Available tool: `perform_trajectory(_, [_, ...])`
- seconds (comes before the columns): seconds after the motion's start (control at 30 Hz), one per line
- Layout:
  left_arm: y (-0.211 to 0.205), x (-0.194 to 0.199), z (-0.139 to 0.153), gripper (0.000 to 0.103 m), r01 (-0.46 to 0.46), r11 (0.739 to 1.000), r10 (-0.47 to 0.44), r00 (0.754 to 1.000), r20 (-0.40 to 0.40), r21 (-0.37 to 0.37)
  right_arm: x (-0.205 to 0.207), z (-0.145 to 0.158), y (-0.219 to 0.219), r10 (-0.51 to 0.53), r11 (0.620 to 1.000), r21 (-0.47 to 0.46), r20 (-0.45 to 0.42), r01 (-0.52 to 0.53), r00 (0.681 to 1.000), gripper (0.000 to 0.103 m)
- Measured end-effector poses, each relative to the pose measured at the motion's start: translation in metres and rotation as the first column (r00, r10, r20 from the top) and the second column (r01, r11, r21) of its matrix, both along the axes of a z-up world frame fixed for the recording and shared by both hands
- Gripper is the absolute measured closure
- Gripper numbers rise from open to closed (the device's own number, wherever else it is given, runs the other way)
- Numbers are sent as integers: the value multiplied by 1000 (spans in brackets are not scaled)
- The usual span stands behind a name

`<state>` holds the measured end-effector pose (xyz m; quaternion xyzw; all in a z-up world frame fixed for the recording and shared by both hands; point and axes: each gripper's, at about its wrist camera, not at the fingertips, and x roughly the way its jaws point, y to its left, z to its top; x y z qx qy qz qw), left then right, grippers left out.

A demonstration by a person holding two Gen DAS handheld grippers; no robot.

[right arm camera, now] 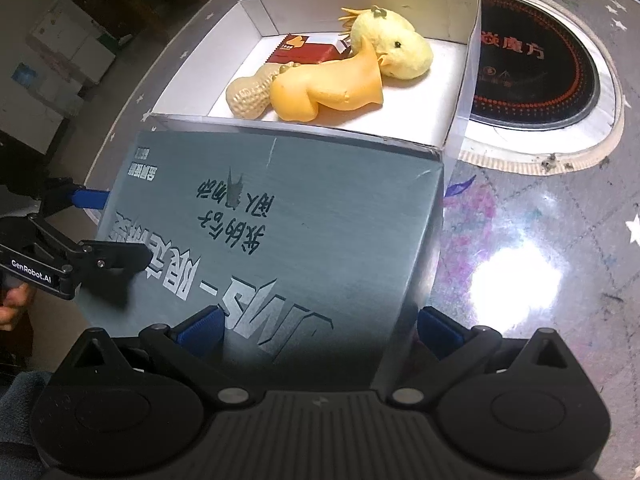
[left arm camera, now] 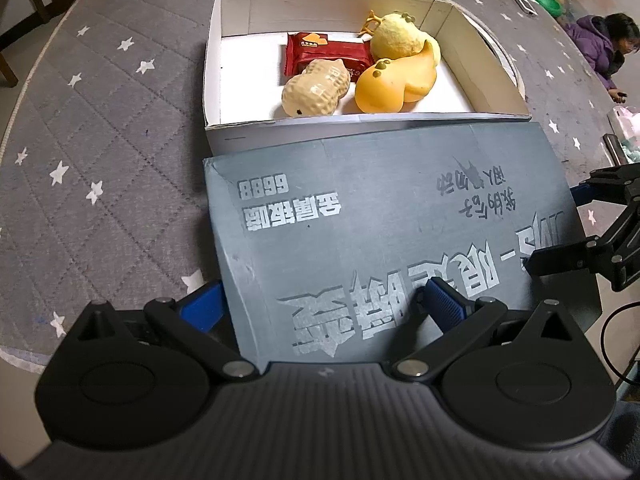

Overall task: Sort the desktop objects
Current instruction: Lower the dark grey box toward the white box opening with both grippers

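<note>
A white open box [left arm camera: 214,80] [right arm camera: 456,128] holds a peanut toy [left arm camera: 314,90] [right arm camera: 248,96], a red snack packet [left arm camera: 326,54] [right arm camera: 304,50], an orange duck toy [left arm camera: 390,84] [right arm camera: 328,90] and a yellow plush chick [left arm camera: 402,36] [right arm camera: 394,48]. A grey printed lid [left arm camera: 380,216] [right arm camera: 280,232] lies in front of the box, partly over its near edge. My left gripper [left arm camera: 324,304] is shut on the lid's left near edge. My right gripper [right arm camera: 320,326] is shut on the lid's right near corner; it also shows in the left wrist view [left arm camera: 580,224].
The table has a grey star-patterned cover [left arm camera: 100,140]. A round black induction plate [right arm camera: 532,68] is set in the table right of the box. A person in purple [left arm camera: 600,48] sits at the far right. A glossy stained patch [right arm camera: 520,264] lies right of the lid.
</note>
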<state>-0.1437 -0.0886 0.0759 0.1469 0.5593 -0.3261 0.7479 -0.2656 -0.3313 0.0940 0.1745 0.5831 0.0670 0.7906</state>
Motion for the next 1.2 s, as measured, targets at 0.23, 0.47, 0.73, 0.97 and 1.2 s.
perform_trajectory(0.23, [2, -2, -1, 0, -3, 1000, 3, 1000, 2, -15, -3, -1, -3, -13, 1000, 16, 15, 12, 1000, 0])
perform_trajectory(0.47, [4, 7, -3, 0, 6, 1000, -6, 1000, 9, -23, -5, -1, 0, -51, 999, 8, 43, 51, 998, 0])
perform_trajectory(0.73, [5, -3, 0, 0, 2, 999, -1, 1000, 27, -44, -11, -2, 1, -75, 997, 8, 79, 75, 994, 0])
perform_trajectory(0.97, [5, -28, -3, 0, 1, 1000, 1, 999, 39, -30, -13, 2, 11, -85, 996, -6, 95, 86, 992, 0])
perform_trajectory(1.2, [7, -68, -1, 0, 2, 1000, -1, 999, 42, -27, -17, 11, 21, -67, 996, -50, 114, 73, 991, 0])
